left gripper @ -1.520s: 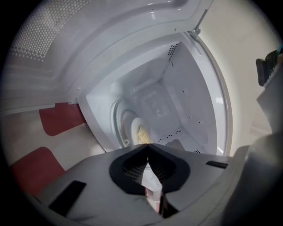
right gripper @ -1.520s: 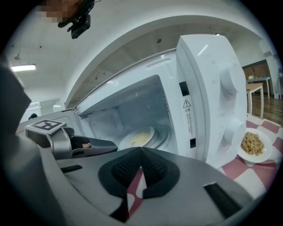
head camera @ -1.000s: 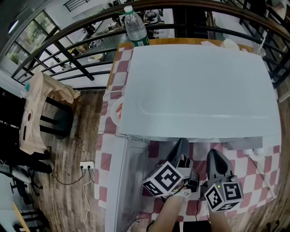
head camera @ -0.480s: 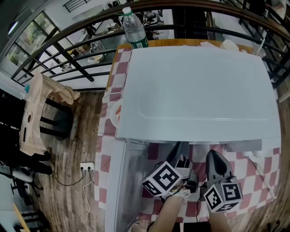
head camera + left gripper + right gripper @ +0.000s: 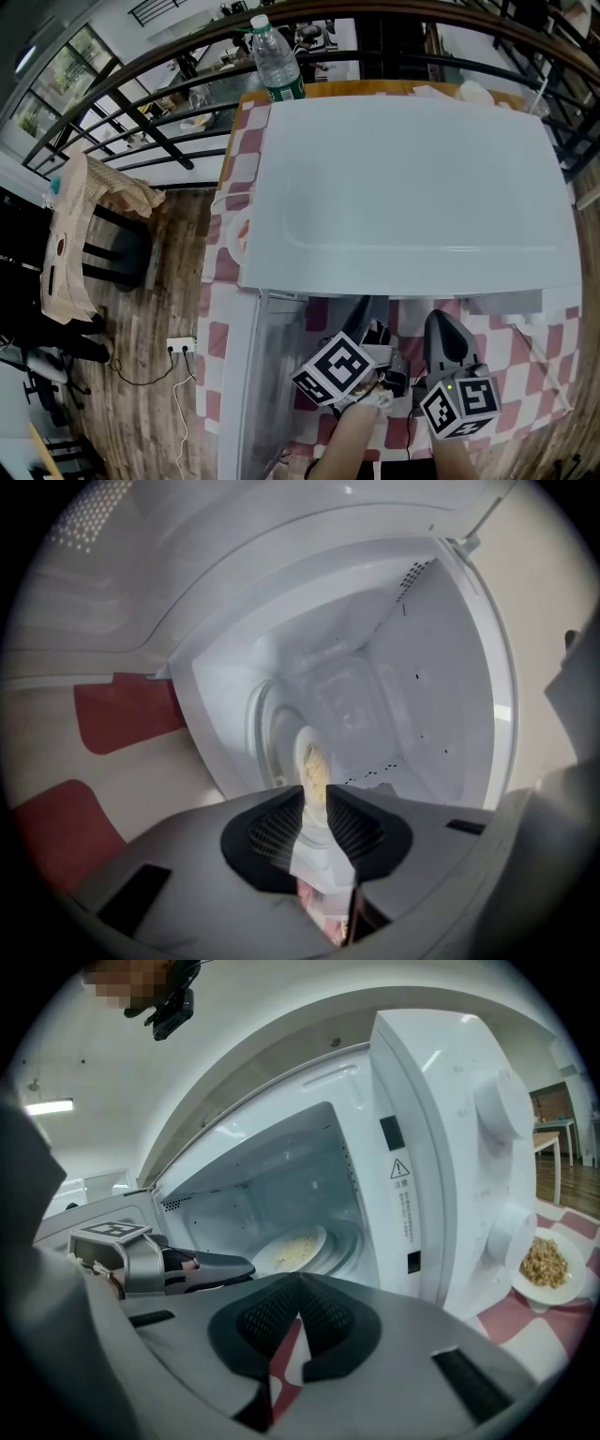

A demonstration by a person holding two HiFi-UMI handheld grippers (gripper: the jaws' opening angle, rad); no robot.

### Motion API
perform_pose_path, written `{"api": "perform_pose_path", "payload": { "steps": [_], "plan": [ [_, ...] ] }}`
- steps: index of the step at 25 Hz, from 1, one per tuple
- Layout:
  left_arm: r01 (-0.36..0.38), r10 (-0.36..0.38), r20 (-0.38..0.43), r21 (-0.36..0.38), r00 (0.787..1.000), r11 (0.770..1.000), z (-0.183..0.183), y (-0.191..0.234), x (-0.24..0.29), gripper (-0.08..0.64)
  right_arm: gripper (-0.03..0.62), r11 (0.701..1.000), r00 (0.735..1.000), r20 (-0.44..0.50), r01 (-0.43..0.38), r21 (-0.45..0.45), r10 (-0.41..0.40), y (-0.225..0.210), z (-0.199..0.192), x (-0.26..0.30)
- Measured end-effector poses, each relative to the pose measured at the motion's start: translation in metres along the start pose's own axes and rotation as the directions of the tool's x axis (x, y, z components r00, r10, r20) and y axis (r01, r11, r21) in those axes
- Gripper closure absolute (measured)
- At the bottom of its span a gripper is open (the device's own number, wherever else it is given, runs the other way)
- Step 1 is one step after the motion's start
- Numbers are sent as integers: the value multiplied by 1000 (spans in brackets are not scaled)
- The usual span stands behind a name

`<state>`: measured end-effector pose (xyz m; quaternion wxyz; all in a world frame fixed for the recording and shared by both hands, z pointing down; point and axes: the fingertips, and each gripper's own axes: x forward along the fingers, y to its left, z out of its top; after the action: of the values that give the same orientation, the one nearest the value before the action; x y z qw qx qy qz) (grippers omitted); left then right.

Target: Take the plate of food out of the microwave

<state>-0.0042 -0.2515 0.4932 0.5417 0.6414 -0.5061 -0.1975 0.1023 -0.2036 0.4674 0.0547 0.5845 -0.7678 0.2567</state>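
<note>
Left gripper: your left gripper (image 5: 315, 797) points into the open microwave (image 5: 431, 1129). Its jaws have just been opening and now stand partway apart with nothing pinched between them. I judge you are setting the width for the plate's rim.
Plate of food: the plate of food (image 5: 292, 1249) sits inside the cavity, in line with the gap between the left jaws. It is clear of the tips and not yet touched.
Right gripper: your right gripper (image 5: 300, 1283) has its jaws together and is empty. It is held just beside the left one, in front of the microwave's mouth, probably so the mouth stays free for the reaching gripper.
Door: the door (image 5: 253, 375) is swung out on your left, close beside the left gripper, and leaves the cavity open.
In the way: the cavity walls and roof close tightly around the plate. The left gripper already fills much of the mouth, so there is little room for the right one.
Worktop: on the checked worktop (image 5: 553, 356), a second plate (image 5: 548, 1265) of food lies just right of the microwave's front. It is near any path out on that side.
Further out: a bottle (image 5: 277, 61) stands behind the microwave, well clear of the work.
</note>
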Motion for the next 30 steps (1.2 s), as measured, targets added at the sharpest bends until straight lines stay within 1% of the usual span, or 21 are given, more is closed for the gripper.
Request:
{"api": "perform_pose_path", "payload": {
  "steps": [3,5,10,17,20,21,22,26,30],
  "plan": [
    [-5,5,-3,0,1000,1000,1,1,0,460,598,1000,1000,-2,1,1,-1,1,0,0],
    [-7,7,-4,-4,1000,1000,2,2,-1,443,598,1000,1000,-4,0,-1,0,2,0,1],
    [-2,2,-12,-18,1000,1000,4,3,1,443,598,1000,1000,-3,-5,4,5,2,-4,3],
    [-14,14,-34,-13,999,1000,7,2,5,443,598,1000,1000,-12,-1,-2,1,4,-1,3],
    [-22,21,-42,-23,999,999,7,3,6,442,598,1000,1000,-12,0,0,0,3,-1,4],
    [-24,23,-47,-30,999,999,6,3,6,443,598,1000,1000,-9,-1,3,1,2,-2,4],
    [-26,24,-54,-37,998,999,6,3,6,468,598,1000,1000,-8,-2,5,2,2,-3,5],
    [-29,25,-74,-54,997,998,5,3,7,463,598,1000,1000,-9,-4,13,4,0,-5,6],
    [-40,36,-73,-57,997,998,4,5,8,470,598,1000,1000,-11,-4,10,4,1,-3,8]
  ]
}}
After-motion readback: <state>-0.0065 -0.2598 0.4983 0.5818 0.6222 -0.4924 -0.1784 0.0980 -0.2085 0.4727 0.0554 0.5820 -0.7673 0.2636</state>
